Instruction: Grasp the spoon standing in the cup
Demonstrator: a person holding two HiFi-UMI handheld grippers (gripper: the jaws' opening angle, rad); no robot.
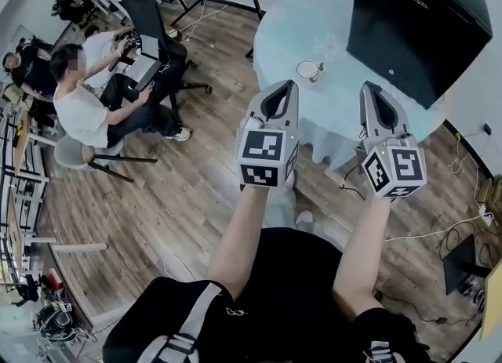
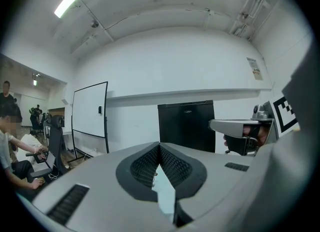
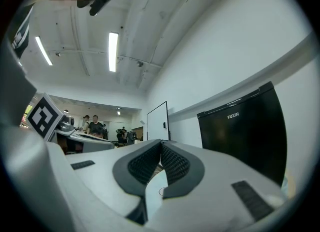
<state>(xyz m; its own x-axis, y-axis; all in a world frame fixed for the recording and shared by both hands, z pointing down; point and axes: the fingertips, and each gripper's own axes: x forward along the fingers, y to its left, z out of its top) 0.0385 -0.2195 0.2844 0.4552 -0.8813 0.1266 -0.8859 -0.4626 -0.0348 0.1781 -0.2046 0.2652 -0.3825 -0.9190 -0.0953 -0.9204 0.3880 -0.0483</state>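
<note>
Step in hand: the approach is judged to be barely begun; nothing is grasped yet.
Spoon [image 1: 318, 72]: it is seen standing in the white cup [image 1: 307, 69], its handle leaning toward the cup's right side; it is too small for more to be told.
Cup's place: it is set on the pale round tabletop [image 1: 282, 36], near the black cabinet [image 1: 416, 16] and well apart from both tools.
Left tongs [image 1: 287, 85]: they are clenched at the tips and nothing is held between them; they are raised over the tabletop's near edge, and no object is touched.
Right tongs [image 1: 369, 87]: they are likewise clenched and empty, held beside the left pair and pointed toward the cabinet.
How it is done well: one pair should be opened before the cup is reached. The handle should be approached above the rim, with one jaw passed on each side. The jaws should be closed gently, so that the cup is not knocked or tipped.
Risk: if clenched jaws are brought in, the spoon is likely to be pushed aside.
</note>
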